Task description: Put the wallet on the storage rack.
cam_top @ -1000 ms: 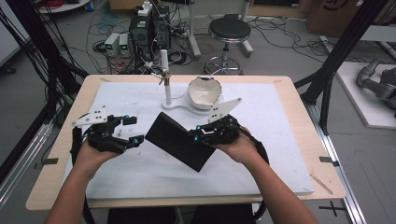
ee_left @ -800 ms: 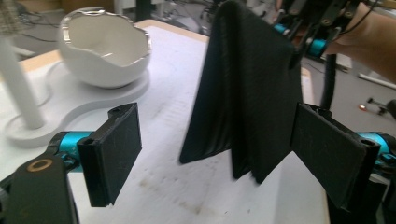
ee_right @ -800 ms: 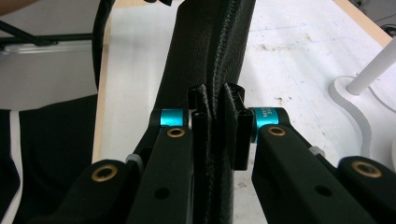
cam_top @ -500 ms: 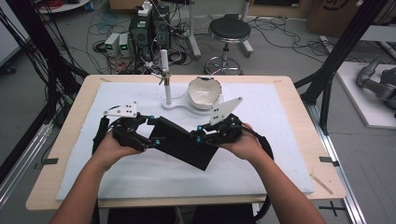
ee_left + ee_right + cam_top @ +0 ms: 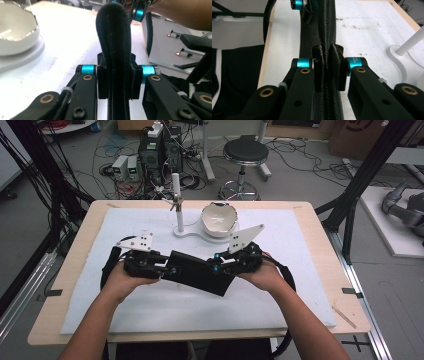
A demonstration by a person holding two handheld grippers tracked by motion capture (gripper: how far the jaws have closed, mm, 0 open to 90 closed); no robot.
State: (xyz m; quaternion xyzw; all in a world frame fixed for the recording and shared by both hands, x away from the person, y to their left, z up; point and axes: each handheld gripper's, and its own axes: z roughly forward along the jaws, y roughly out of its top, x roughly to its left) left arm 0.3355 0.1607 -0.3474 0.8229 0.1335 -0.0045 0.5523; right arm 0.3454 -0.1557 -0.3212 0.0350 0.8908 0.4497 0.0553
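Observation:
A flat black leather-like pouch (image 5: 200, 274) hangs just above the white mat, held between both grippers. My left gripper (image 5: 167, 268) grips its left end; its jaws have just been closing, and in the left gripper view the pads (image 5: 102, 77) press both faces of the pouch (image 5: 115, 37). My right gripper (image 5: 216, 265) holds the right end. Its jaws have just been opening a little, but in the right gripper view the pads (image 5: 318, 66) still pinch the pouch (image 5: 322, 22) edge-on.
A white bowl (image 5: 218, 217) with a jagged rim sits on a white stand whose post (image 5: 177, 200) rises behind the pouch. The white mat (image 5: 150, 320) covers the wooden table (image 5: 345, 320). A stool and cables stand beyond the far edge.
The left hand moved right to the pouch and its jaws closed on the left end. The right hand kept its hold and place.

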